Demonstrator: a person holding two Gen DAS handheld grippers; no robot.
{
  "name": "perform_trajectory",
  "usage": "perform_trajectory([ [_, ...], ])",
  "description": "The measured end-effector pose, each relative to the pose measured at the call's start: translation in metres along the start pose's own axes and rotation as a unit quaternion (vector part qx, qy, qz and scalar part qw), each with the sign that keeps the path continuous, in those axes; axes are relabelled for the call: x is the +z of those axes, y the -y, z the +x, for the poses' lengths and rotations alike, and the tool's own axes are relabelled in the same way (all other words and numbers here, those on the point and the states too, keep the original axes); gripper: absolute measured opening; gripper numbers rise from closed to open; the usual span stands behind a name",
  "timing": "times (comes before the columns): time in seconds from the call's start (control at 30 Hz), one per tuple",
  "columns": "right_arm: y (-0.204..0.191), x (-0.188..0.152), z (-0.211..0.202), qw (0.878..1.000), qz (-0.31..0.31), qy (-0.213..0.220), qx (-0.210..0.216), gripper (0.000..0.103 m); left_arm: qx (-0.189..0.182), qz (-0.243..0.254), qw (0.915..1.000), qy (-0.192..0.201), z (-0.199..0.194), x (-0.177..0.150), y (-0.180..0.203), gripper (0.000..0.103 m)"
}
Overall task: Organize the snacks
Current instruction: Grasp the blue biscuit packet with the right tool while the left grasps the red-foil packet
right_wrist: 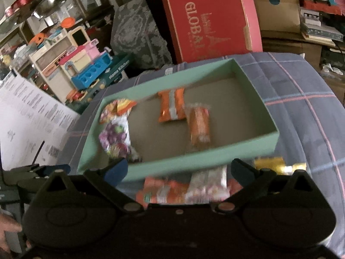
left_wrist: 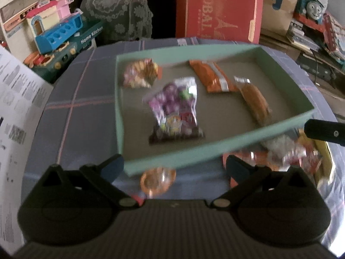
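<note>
A mint green box (left_wrist: 172, 157) (right_wrist: 215, 153) lies on the plaid cloth. It holds a purple snack bag (left_wrist: 175, 108) (right_wrist: 115, 137), a yellow-pink bag (left_wrist: 140, 73) (right_wrist: 116, 109), an orange packet (left_wrist: 213, 76) (right_wrist: 171, 108) and a brown bar (left_wrist: 255, 101) (right_wrist: 198, 127). My left gripper (left_wrist: 174, 166) is open and empty above an orange jelly cup (left_wrist: 157, 182) in front of the box. My right gripper (right_wrist: 179, 170) is open over loose orange and white snack packs (right_wrist: 185, 191) (left_wrist: 289, 151). The right gripper's finger (left_wrist: 323, 131) shows in the left wrist view.
A yellow pack (right_wrist: 278, 165) lies right of the loose snacks. A red box (left_wrist: 220, 10) (right_wrist: 207, 19), toy kitchen sets (left_wrist: 54, 32) (right_wrist: 86, 69) and cardboard boxes stand behind the table. A white printed sheet (left_wrist: 15, 99) (right_wrist: 32, 116) stands at the left.
</note>
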State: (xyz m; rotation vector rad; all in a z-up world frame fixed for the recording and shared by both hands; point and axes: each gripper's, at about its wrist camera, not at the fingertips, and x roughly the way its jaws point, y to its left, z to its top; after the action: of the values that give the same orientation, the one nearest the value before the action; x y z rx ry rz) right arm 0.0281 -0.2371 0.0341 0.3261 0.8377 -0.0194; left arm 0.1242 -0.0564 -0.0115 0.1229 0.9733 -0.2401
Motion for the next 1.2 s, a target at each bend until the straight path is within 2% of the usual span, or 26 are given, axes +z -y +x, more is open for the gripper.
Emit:
perform_trajectory([
  [0.37, 0.007, -0.088, -0.023, 0.998, 0.006, -0.058, 0.003, 0.103, -0.011, 0.007, 0.9992, -0.037, -0.023, -0.084, -0.007, 0.103],
  [0.57, 0.008, -0.123, -0.025, 0.997, -0.003, -0.077, -0.002, 0.103, -0.011, 0.009, 0.9985, -0.054, -0.029, -0.122, -0.013, 0.103],
  [0.7, 0.012, -0.135, -0.024, 0.996, -0.013, -0.085, -0.004, 0.092, -0.018, -0.009, 0.9978, -0.063, -0.031, -0.136, -0.021, 0.103],
  [0.77, 0.011, -0.139, -0.022, 0.996, -0.023, -0.087, -0.008, 0.083, -0.022, -0.018, 0.9974, -0.066, -0.031, -0.140, -0.026, 0.103],
  [0.8, 0.011, -0.141, -0.022, 0.996, -0.030, -0.086, -0.011, 0.083, -0.022, -0.022, 0.9973, -0.067, -0.030, -0.142, -0.028, 0.103],
  [0.93, 0.004, -0.148, -0.023, 0.995, -0.057, -0.082, -0.017, 0.066, -0.021, -0.031, 0.9967, -0.072, -0.027, -0.144, -0.030, 0.102],
  [1.07, -0.002, -0.149, -0.024, 0.994, -0.069, -0.081, -0.019, 0.049, -0.021, -0.025, 0.9971, -0.069, -0.026, -0.145, -0.027, 0.090],
  [1.2, -0.004, -0.149, -0.023, 0.994, -0.067, -0.081, -0.017, 0.044, -0.014, -0.019, 0.9978, -0.062, -0.026, -0.145, -0.024, 0.082],
])
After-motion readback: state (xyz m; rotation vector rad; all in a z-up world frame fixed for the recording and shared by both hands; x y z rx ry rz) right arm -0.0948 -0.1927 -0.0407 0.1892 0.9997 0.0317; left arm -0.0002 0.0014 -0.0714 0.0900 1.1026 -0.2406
